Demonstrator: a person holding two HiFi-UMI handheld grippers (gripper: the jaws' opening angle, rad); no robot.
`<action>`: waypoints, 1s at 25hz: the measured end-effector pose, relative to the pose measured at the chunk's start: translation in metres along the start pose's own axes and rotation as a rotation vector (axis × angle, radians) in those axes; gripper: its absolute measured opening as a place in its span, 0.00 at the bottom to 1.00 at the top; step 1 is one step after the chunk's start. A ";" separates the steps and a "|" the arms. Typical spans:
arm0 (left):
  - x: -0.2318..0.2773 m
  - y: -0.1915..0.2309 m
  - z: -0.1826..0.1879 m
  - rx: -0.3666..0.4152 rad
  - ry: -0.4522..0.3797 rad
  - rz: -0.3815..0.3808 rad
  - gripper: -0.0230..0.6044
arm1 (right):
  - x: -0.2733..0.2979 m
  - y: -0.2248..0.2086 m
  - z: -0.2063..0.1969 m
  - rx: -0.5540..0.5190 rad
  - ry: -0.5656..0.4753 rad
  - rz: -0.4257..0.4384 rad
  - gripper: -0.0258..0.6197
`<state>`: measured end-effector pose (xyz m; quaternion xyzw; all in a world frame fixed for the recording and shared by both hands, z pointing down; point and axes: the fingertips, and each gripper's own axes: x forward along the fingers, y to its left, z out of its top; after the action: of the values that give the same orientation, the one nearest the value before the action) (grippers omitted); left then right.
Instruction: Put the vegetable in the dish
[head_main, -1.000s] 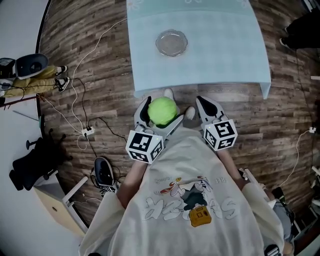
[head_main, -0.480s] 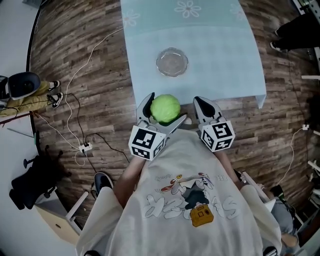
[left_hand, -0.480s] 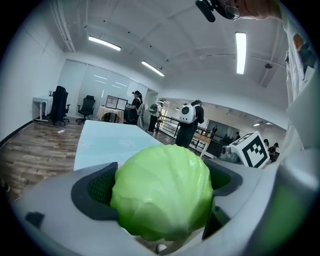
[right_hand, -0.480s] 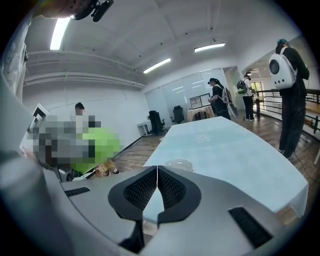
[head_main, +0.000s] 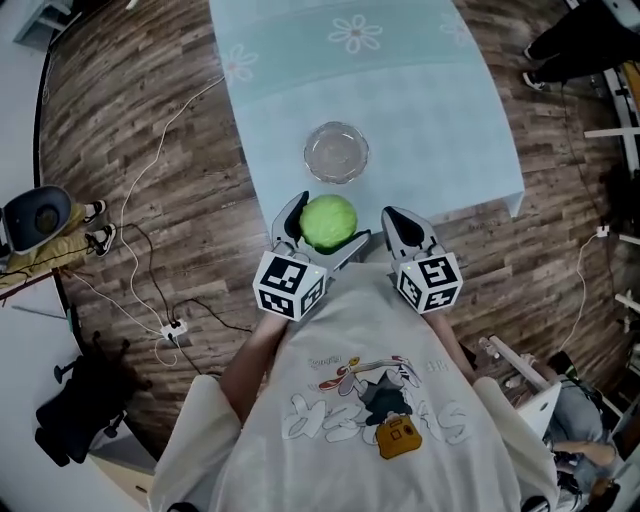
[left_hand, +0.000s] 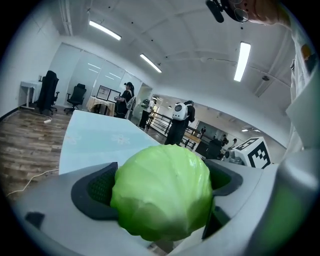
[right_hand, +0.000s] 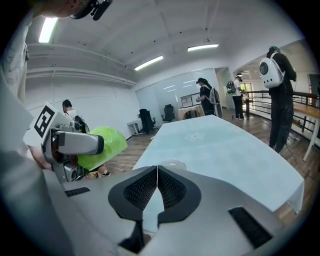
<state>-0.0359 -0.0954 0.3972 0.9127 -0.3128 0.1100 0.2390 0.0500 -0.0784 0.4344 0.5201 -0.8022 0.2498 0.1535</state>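
A round green cabbage is clamped between the jaws of my left gripper, held in the air at the near edge of the pale blue table. In the left gripper view the cabbage fills the space between both pads. A clear glass dish rests on the table a short way beyond the cabbage. My right gripper hangs beside the left one, shut, with its pads touching and nothing between them. The right gripper view shows the cabbage at its left and the dish's rim just past the jaws.
The table carries a light cloth with flower prints. Wooden floor surrounds it, with white cables and a power strip to the left. Several people stand in the room beyond the table; one is close to its right side.
Both grippers have come forward towards the table with the cabbage still held; the dish now lies closer to the left gripper.
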 end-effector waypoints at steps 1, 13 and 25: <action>0.003 0.001 0.000 -0.010 0.006 -0.010 0.90 | 0.002 0.001 0.001 0.002 0.003 -0.001 0.08; 0.053 0.025 0.005 -0.031 0.051 -0.002 0.90 | 0.031 -0.025 0.028 0.001 0.010 -0.003 0.08; 0.081 0.062 -0.024 -0.032 0.130 0.093 0.90 | 0.052 -0.056 0.008 0.060 0.027 -0.049 0.08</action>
<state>-0.0130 -0.1682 0.4686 0.8841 -0.3405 0.1750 0.2679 0.0794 -0.1409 0.4675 0.5404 -0.7793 0.2769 0.1550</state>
